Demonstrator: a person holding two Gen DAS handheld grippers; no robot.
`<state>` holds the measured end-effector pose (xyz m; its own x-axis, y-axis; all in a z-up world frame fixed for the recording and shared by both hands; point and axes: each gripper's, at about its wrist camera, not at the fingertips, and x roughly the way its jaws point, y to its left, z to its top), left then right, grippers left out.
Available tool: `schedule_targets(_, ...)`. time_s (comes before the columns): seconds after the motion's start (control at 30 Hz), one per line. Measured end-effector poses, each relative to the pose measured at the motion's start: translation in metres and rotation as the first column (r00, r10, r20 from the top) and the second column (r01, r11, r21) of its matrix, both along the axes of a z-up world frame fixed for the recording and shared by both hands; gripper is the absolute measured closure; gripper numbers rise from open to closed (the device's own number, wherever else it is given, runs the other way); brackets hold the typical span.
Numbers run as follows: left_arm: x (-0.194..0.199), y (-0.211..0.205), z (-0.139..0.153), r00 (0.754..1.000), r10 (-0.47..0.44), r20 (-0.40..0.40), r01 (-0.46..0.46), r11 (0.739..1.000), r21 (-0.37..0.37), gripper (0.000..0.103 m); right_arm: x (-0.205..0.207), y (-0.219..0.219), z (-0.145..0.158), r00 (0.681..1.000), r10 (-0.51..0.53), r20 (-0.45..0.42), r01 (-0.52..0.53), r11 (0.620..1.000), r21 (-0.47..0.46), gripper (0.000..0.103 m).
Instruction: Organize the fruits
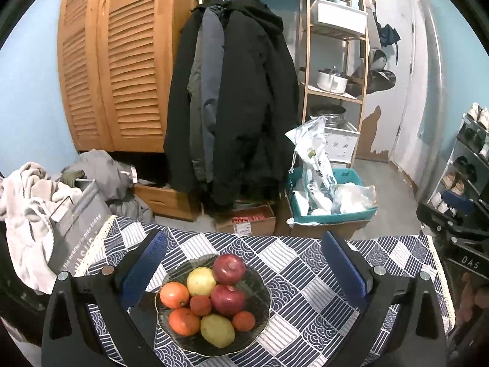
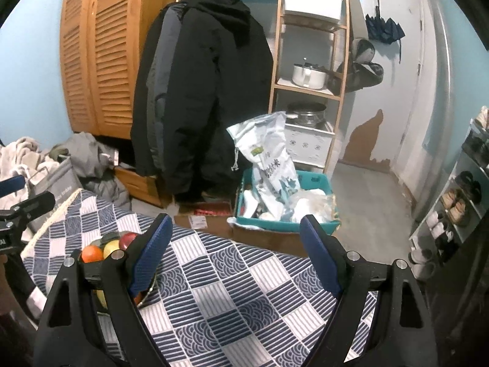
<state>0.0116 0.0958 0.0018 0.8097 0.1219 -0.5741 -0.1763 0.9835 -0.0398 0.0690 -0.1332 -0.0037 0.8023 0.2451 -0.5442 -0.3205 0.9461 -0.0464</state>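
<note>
Left wrist view: left tool (image 1: 244, 263) hangs wide open and empty over the fruit bowl (image 1: 262, 287) on the bench (image 1: 336, 275), framing it for a pick; right tool (image 2: 235, 244) is also wide open, empty, beside it.

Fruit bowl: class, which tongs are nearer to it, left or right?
Left. The left tongs straddle the fruit bowl, open around it; the right tongs hang open over bare tablecloth beside it.

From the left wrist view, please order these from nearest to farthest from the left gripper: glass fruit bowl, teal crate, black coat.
1. Glass fruit bowl, between the left gripper fingers.
2. Teal crate, on the floor, right.
3. Black coat, hanging behind.
</note>
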Motion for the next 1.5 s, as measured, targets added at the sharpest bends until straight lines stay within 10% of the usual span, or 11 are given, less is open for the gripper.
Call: schedule_targets(1.5,0.0024,-0.0058,0.0014,1.000,0.007,0.003,-0.007,1.000,0.011,0.001,0.0020,-0.0025,-0.0030,1.000,-0.004,-0.005,0.004,1.000,-0.011,0.019)
